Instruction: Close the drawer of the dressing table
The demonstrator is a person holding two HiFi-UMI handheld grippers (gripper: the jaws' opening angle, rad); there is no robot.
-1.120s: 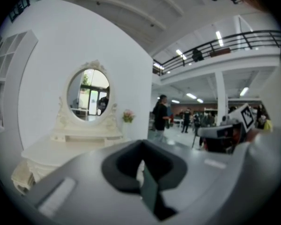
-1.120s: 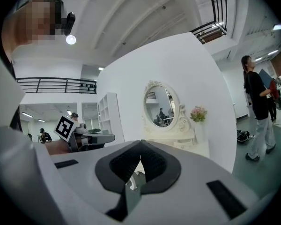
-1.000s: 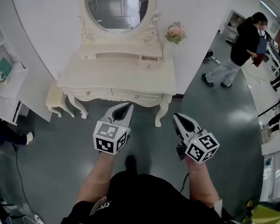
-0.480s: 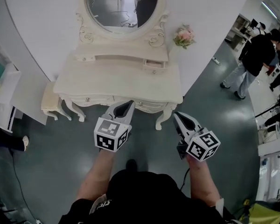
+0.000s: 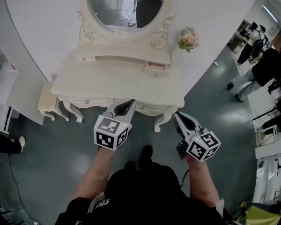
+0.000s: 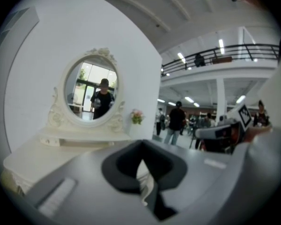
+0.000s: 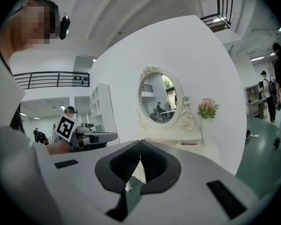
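The cream dressing table [image 5: 117, 86] stands against the white wall under its oval mirror [image 5: 125, 3]. A small upper drawer [image 5: 157, 69] at the right of its raised shelf stands pulled out a little; it also shows as the drawer [image 7: 189, 143] in the right gripper view. My left gripper [image 5: 129, 102] is shut and empty, its tip over the table's front edge near the middle. The right gripper [image 5: 177, 116] is shut and empty, just off the table's front right leg. Both point at the table; the left gripper [image 6: 141, 143] and the right gripper [image 7: 140, 143] have their tips together.
A pink flower bunch [image 5: 188, 39] sits by the table's right back corner. A cream stool [image 5: 46, 102] stands at the table's left, with white shelving [image 5: 2, 93] beyond it. People [image 5: 267, 64] stand on the green floor at far right.
Both grippers and the view have come closer to the dressing table; the left tip now overlaps its front edge. The person at the right has walked farther off.
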